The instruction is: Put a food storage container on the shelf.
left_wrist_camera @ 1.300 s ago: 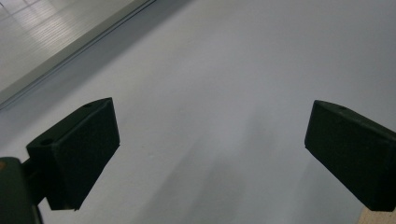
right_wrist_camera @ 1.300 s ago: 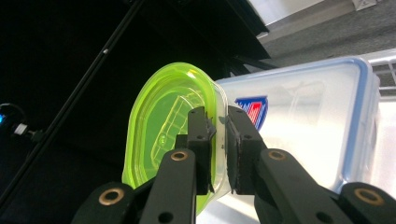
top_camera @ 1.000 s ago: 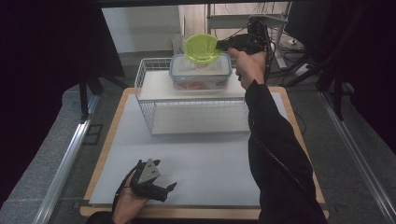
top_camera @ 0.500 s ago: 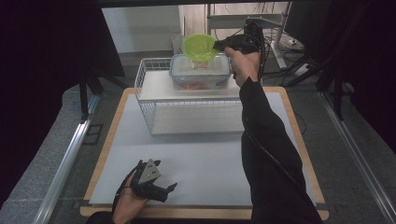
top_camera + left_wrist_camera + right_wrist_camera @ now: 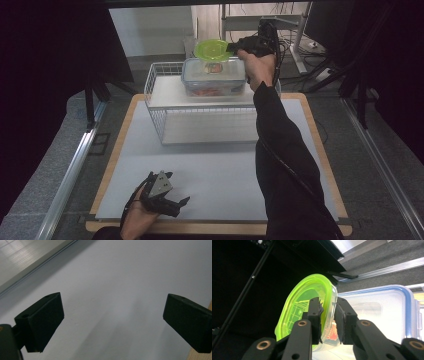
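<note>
Right tongs (image 5: 231, 48) — arm stretched forward — grip green-lidded container (image 5: 213, 50), jaws just easing.

No legible text, label, brand, number or sign was present on any surface or container in these views.

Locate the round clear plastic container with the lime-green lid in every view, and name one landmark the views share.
High view: container at top centre, over the clear box with the blue-rimmed lid.
Left gripper view: faces the white tabletop.
Right gripper view: container at centre, green lid leftward.
Shared landmark: that blue-rimmed box, right of the container here.
</note>
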